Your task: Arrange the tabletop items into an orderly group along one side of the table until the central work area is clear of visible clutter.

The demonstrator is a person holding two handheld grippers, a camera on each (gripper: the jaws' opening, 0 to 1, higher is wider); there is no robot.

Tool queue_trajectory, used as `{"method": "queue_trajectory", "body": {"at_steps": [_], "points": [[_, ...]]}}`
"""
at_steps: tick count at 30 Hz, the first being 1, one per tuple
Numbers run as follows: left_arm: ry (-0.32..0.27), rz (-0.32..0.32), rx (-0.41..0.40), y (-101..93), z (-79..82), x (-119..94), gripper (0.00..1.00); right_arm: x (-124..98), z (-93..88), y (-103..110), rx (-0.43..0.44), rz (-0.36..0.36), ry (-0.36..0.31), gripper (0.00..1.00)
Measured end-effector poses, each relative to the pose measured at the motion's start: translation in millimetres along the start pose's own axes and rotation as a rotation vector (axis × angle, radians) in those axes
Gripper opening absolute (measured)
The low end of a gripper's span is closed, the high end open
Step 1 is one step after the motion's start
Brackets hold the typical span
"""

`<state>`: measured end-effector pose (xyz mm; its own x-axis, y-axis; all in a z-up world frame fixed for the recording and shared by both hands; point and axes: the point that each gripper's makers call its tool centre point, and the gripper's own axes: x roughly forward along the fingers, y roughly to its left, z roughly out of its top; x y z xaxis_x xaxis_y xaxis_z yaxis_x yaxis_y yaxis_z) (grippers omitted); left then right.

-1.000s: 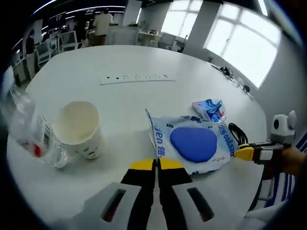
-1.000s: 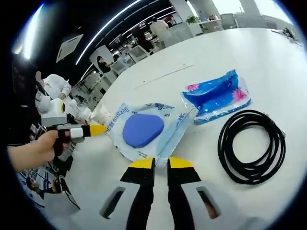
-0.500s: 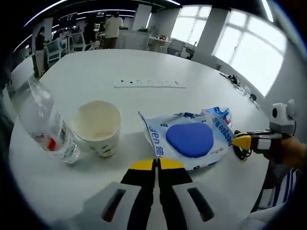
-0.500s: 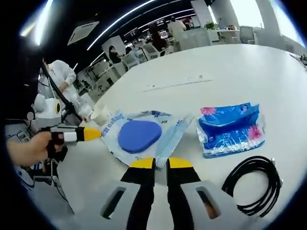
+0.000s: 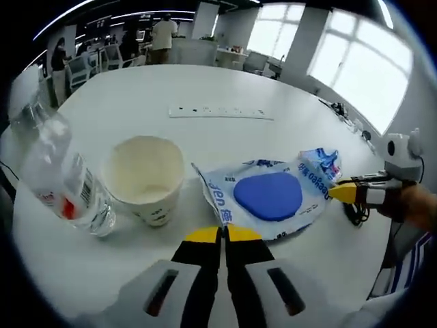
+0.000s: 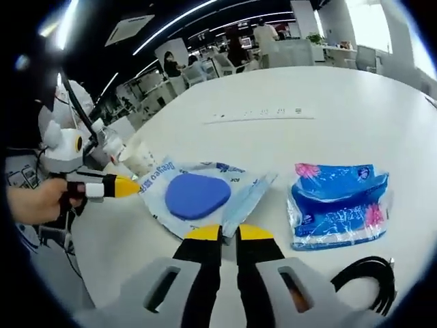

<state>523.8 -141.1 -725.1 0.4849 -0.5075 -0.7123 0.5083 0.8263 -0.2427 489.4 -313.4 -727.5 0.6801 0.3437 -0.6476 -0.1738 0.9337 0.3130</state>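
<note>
Tabletop items lie spread over a large white round table (image 5: 136,96). In the left gripper view, the left gripper (image 5: 220,235) rises from the bottom edge, its yellow-tipped fingers (image 5: 203,235) pressed together and clamped on the near edge of a flat white face-mask packet (image 5: 263,205) with a blue oval on it. Just left of the packet stands an open paper cup (image 5: 148,179), upright. Further left, beside the cup, stands a clear plastic water bottle (image 5: 58,174) with a white and red label. Behind the packet's far corner sits a blue tissue pack (image 5: 321,162). A power strip (image 5: 220,112) lies flat across the middle of the table, well apart from the rest. At the right side, a hand (image 5: 413,205) holds the right gripper (image 5: 343,192), whose yellow tip meets the packet's right edge.

In the right gripper view, the right gripper (image 6: 229,233) comes up from the bottom, its fingers (image 6: 255,233) together and clamped on the near edge of the same packet (image 6: 198,199). The blue tissue pack (image 6: 339,205) lies to the right of the packet, near it but apart. A coiled black cable (image 6: 365,280) lies at the lower right, near the tissue pack. At the left, a hand (image 6: 37,201) holds the left gripper (image 6: 126,186), its yellow tip on the packet's far edge. The cup (image 6: 140,158) and bottle (image 6: 109,142) stand behind it. People and office furniture show in the background.
</note>
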Motion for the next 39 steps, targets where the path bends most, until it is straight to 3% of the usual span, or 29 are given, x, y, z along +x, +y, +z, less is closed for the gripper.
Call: {"method": "queue_trajectory", "body": {"at_steps": [7, 15, 18, 25, 30, 32, 37, 39], "points": [[0.028, 0.006, -0.008, 2.7, -9.1, 7.6, 0.00, 8.5, -13.4, -6.6, -0.005, -0.012, 0.038, 0.04], [0.032, 0.011, -0.033, 6.6, -14.7, 10.3, 0.00, 11.8, -19.1, -12.4, 0.015, -0.021, 0.039, 0.04], [0.008, 0.025, 0.016, 7.6, -12.3, 10.1, 0.00, 9.1, -17.4, -7.4, 0.066, -0.017, 0.018, 0.04], [-0.002, 0.038, 0.047, 8.1, -11.1, 9.5, 0.00, 6.9, -14.1, -7.3, 0.077, -0.016, -0.010, 0.06], [-0.039, 0.067, 0.019, 10.1, -7.1, -0.4, 0.01, -7.0, -15.4, 5.8, 0.069, -0.009, -0.030, 0.11], [-0.066, 0.053, -0.020, 8.1, -4.4, -4.9, 0.05, -4.7, -11.4, 3.2, 0.055, -0.018, -0.043, 0.16], [-0.107, 0.048, 0.001, 3.8, -0.2, -22.5, 0.15, -18.5, -3.2, 7.0, 0.023, -0.006, -0.094, 0.26], [-0.119, 0.051, 0.003, 2.6, -0.5, -31.0, 0.25, -28.0, 1.4, 13.2, 0.009, 0.018, -0.123, 0.28]]}}
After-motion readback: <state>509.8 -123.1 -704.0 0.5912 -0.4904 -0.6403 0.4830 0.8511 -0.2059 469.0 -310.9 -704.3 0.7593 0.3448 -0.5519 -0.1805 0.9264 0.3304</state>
